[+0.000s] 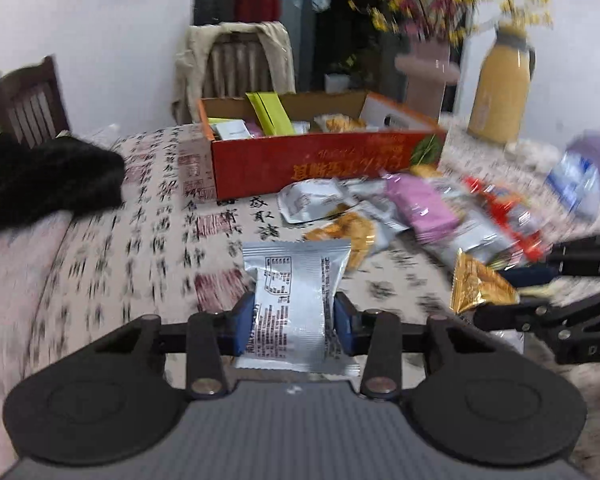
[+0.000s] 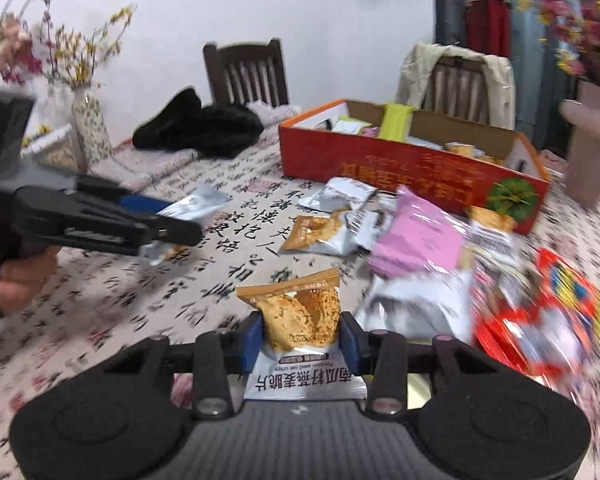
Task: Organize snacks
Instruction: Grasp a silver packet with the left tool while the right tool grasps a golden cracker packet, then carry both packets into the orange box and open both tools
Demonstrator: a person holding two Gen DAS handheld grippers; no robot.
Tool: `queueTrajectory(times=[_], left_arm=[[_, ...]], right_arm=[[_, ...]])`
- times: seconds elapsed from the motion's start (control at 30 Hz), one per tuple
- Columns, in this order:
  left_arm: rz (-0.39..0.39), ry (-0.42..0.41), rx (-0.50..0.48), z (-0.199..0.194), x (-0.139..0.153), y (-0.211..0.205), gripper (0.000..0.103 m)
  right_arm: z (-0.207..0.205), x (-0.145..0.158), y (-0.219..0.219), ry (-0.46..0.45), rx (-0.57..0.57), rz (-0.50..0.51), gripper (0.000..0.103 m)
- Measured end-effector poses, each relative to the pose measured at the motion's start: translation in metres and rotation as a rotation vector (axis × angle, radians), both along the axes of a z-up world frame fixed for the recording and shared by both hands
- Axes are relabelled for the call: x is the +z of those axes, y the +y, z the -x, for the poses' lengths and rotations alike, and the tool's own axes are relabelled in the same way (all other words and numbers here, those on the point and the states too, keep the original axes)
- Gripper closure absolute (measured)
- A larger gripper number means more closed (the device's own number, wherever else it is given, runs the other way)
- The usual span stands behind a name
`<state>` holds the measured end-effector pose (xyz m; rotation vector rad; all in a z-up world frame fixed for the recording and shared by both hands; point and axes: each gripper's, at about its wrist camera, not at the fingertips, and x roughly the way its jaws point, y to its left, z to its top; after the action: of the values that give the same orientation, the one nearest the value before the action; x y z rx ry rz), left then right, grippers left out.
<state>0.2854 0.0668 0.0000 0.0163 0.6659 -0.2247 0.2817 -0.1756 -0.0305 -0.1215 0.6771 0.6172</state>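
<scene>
The orange-and-white packet (image 2: pixel 300 320) in the right claw (image 2: pixel 300 340) carries the Chinese line 南瓜籽燕麦脆片, seen upside down, with a small English line above it too fine to read. The silver packet (image 1: pixel 296 300) in the left claw (image 1: pixel 294 320) shows its back: a nutrition table and blocks of small print, not legible. The red cardboard box (image 1: pixel 324 156) has large yellow Chinese characters on its side, upside down and blurred.

The worktop (image 1: pixel 148 216) wears a pale cloth printed with black calligraphy and red seal stamps. A black fur garment (image 1: pixel 48 180) lies at its far edge, dark wooden chairs (image 2: pixel 246 70) stand beyond, one draped with a beige jacket (image 2: pixel 456 68), and vases of pink and yellow flowers (image 2: pixel 86 120) stand against a white wall. A yellow thermos jug (image 1: pixel 500 92) stands past the box.

Each claw pinches its packet between blue pads, both packets upright between the fingers. Loose snack packets, among them a pink one (image 2: pixel 416 236), lie heaped in front of the box, which already holds several.
</scene>
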Motion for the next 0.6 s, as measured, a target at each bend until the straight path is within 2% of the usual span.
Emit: queueTrajectory(times=[0.27,0.4,0.6], left_arm=[[0.133,0.007,0.064,0.076,0.004,-0.033,0.061],[0.143,-0.003,0.053,0.100,0.007,-0.051,0.061],[0.108,-0.012,0.039,0.109,0.012,-0.067,0.061]], right_arm=[[0.078,0.012,-0.054,-0.062,-0.150,-0.070,0.063],[0.106,0.018,-0.075,-0.083,-0.169,-0.096,0.063],[0.122,0.020,-0.094,-0.094,-0.187,-0.132,0.063]])
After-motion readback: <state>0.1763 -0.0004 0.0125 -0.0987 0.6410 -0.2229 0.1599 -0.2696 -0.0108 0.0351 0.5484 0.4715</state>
